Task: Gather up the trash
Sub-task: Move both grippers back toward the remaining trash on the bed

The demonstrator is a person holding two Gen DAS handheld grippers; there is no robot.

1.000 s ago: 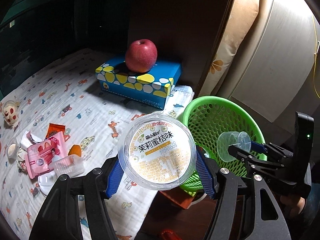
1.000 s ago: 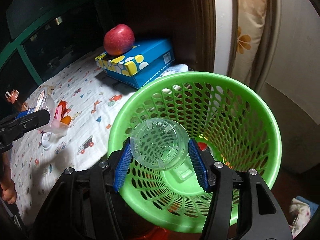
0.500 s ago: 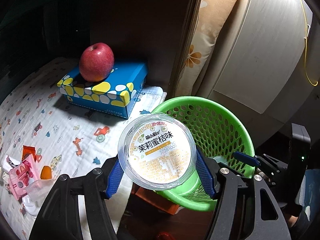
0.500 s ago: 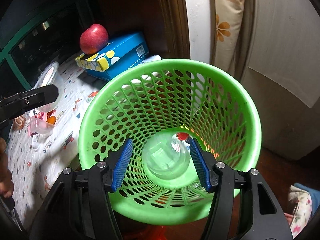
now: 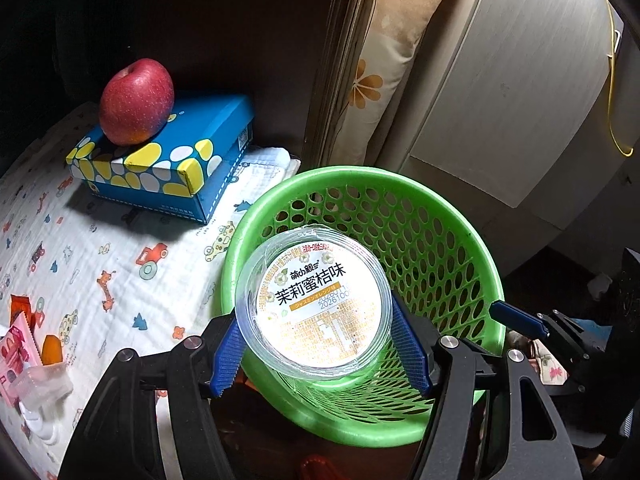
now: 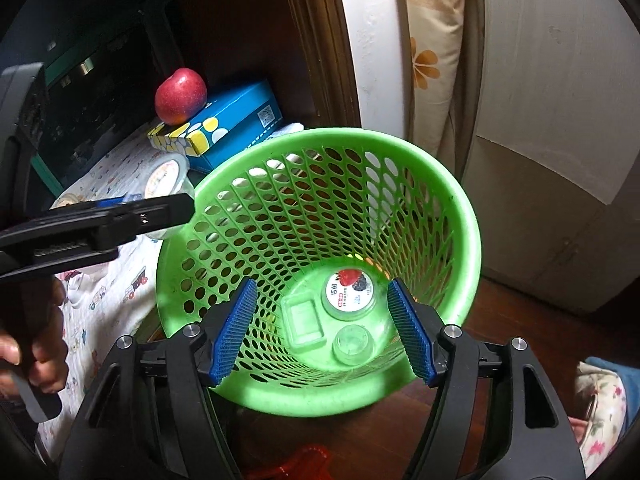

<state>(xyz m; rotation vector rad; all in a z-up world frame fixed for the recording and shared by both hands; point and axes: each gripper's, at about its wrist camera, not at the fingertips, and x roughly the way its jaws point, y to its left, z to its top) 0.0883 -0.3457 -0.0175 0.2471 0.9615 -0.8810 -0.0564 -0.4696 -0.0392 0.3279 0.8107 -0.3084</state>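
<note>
Since a second ago your left claw (image 5: 316, 344) has carried the round clear plastic cup with the white printed lid (image 5: 314, 304) off the patterned cloth and over the near rim of the green perforated plastic basket (image 5: 436, 216). Your right claw (image 6: 324, 328) has just been opening and let its small clear cup fall; nothing sits between its blue pads now. That small cup (image 6: 353, 344) lies on the basket floor at 5 o'clock, beside a square clear tray (image 6: 305, 320) and a berry-printed lid (image 6: 349, 294).

Your left claw pinches the lidded cup at 9 and 3 o'clock, lid facing the camera. In the right wrist view the cup looks to hang just outside the basket's 10 o'clock edge, so I judge the drop not yet safe. Push further toward the basket's centre before you spread the pads, or it may catch the rim and tumble to the dark floor. Release cleanly in one motion. Draw your right claw back toward 6 o'clock so the two do not knock.

More wrappers (image 5: 20, 356) wait on the cloth at 8 o'clock; leave the red apple (image 5: 136, 100) on its blue spotted box (image 5: 172, 168).
</note>
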